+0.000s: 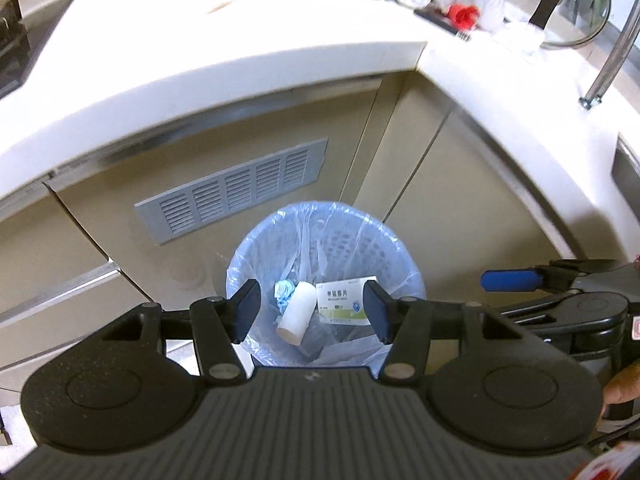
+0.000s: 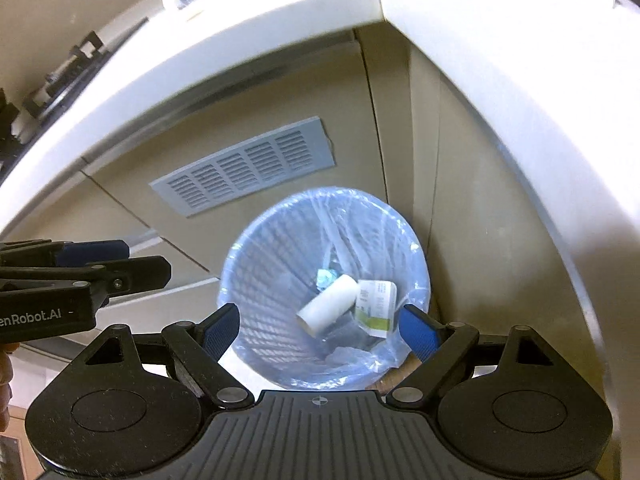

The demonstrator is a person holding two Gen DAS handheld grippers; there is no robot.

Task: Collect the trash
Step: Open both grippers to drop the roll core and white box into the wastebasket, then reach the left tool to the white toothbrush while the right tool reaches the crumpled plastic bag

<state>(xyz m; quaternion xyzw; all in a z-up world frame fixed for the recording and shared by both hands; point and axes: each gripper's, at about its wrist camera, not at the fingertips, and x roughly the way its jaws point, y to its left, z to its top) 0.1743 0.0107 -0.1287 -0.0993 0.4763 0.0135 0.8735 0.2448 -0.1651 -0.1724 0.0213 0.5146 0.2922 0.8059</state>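
Observation:
A round blue trash bin (image 1: pixel 332 236) with a clear plastic liner stands on the floor in the cabinet corner; it also shows in the right wrist view (image 2: pixel 280 248). Inside lie a white cardboard roll (image 1: pixel 297 313) (image 2: pixel 330 309), a white and green medicine box (image 1: pixel 344 300) (image 2: pixel 376 306) and a blue crumpled scrap (image 1: pixel 283 293). My left gripper (image 1: pixel 313 309) is open and empty above the bin's near rim. My right gripper (image 2: pixel 320 330) is open and empty above the bin too. Each gripper shows at the edge of the other's view.
A white L-shaped countertop (image 1: pixel 224 60) wraps around the bin, with beige cabinet doors and a grey vent grille (image 1: pixel 236 190) below. Clutter, a red object (image 1: pixel 462 16) and a pot lid (image 1: pixel 576 12) lie on the counter. A stove (image 1: pixel 12 40) is at the left.

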